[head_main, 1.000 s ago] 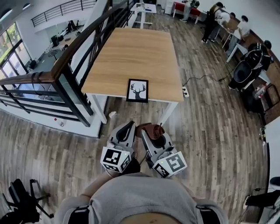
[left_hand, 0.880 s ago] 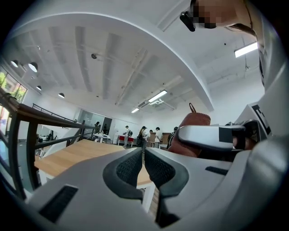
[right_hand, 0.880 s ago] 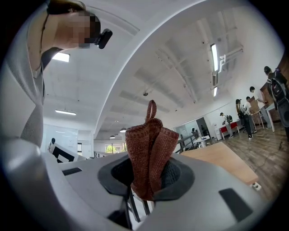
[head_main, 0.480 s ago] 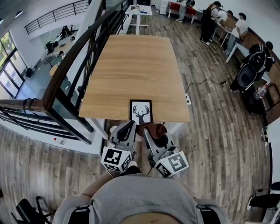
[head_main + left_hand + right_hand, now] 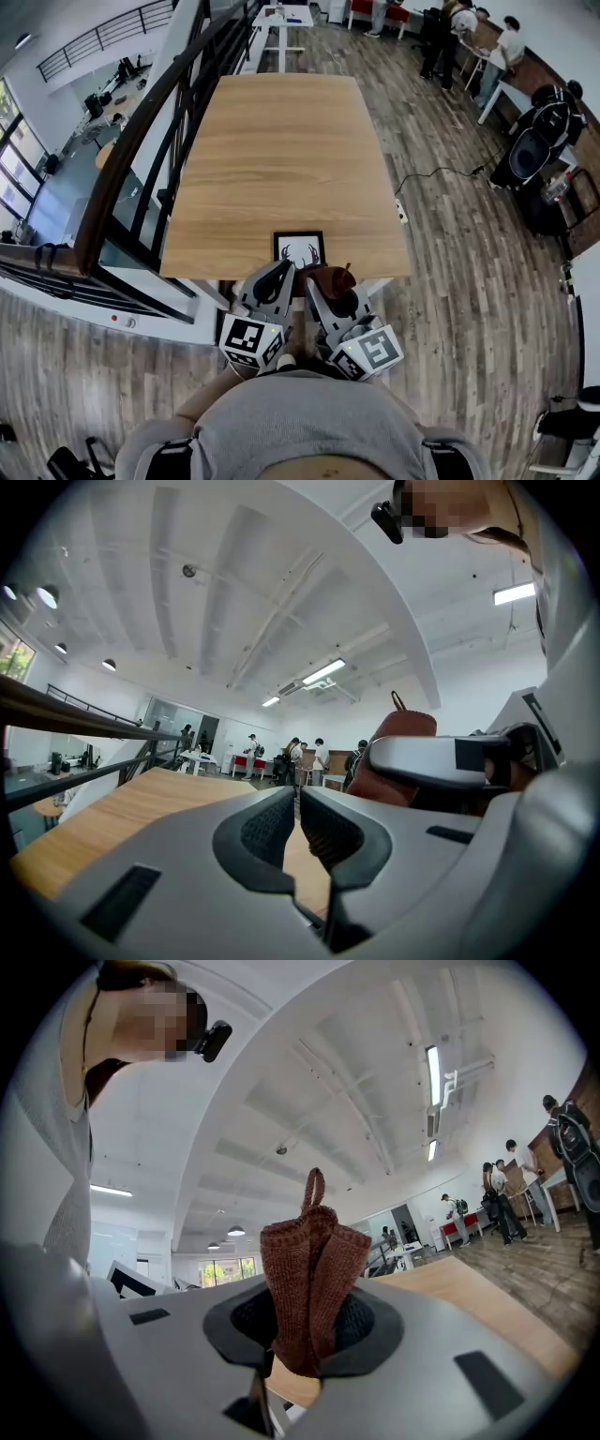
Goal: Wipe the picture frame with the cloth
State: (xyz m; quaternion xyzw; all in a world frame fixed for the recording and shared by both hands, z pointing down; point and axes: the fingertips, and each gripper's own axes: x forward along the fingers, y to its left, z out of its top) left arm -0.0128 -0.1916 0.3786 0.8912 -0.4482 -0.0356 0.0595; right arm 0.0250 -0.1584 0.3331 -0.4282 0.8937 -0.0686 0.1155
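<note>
A light wooden table (image 5: 281, 159) fills the frame's upper centre. A black picture frame (image 5: 300, 249) lies flat at its near edge.

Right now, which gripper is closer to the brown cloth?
Right. The right gripper is shut on the cloth, which sticks up between its jaws. The left gripper, shut and empty, is just beside it, to the cloth's left.
</note>
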